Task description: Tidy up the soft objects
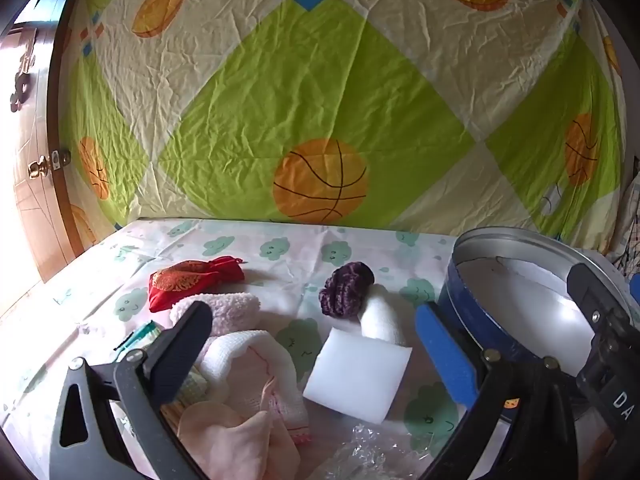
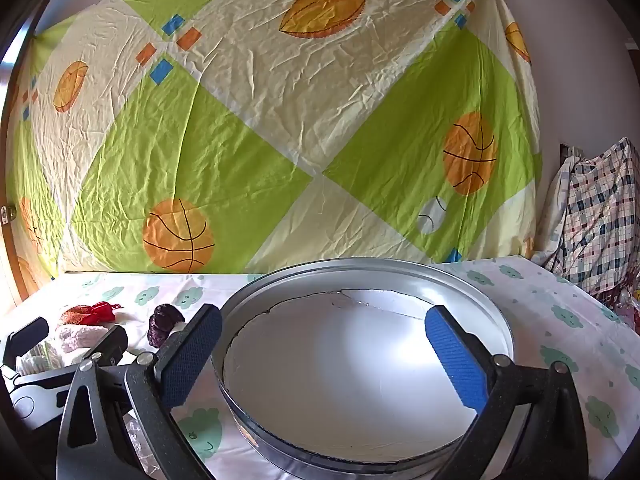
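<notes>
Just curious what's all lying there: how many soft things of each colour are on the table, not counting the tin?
Red: 1, pouch
Purple: 1, knit ball
White: 3, sponge, roll, towel
Pink: 2, fluffy cloth, thin cloth
Total: 7

home bedroom: bedsheet (image 1: 248, 256), wooden door (image 1: 36, 184)

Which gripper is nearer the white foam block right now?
Left. The left gripper is open right over the white foam block, which lies between its fingers. The right gripper is open over the round tin, off to the block's right.
</notes>
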### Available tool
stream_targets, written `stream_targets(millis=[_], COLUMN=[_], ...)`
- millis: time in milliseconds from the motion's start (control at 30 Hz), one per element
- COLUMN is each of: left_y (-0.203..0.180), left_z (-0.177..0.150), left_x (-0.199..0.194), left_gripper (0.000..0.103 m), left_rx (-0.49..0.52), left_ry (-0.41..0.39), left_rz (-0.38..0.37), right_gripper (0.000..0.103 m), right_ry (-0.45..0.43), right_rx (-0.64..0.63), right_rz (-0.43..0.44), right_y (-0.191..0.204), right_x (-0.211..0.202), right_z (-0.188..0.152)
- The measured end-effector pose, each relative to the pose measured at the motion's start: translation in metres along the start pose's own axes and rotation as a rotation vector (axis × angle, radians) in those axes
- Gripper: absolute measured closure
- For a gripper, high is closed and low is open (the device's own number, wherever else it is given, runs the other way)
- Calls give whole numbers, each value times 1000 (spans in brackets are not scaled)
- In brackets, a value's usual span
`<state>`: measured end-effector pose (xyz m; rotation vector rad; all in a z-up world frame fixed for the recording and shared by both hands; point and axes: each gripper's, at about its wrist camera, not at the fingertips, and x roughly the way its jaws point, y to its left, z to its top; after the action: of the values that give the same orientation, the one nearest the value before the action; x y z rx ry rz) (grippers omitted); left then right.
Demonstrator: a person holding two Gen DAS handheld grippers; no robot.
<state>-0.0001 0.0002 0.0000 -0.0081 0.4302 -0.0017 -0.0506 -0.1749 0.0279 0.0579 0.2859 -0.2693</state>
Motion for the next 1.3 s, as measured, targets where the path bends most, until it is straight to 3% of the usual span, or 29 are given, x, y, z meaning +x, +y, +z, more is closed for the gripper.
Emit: stream_targets(millis=[400, 1300], left_y=[-2, 4], left_z=[-12, -1], left_x=[-6, -4], left_gripper=[0, 0], left_rx=[9, -12], left_ry=[-26, -18], left_rz=[1, -2], right_gripper=[0, 0], right_ry=[-5, -16], right_rx=[0, -3], right_rz=[2, 4], right_y=[0, 0], right_x=[0, -1], right_z=[0, 1])
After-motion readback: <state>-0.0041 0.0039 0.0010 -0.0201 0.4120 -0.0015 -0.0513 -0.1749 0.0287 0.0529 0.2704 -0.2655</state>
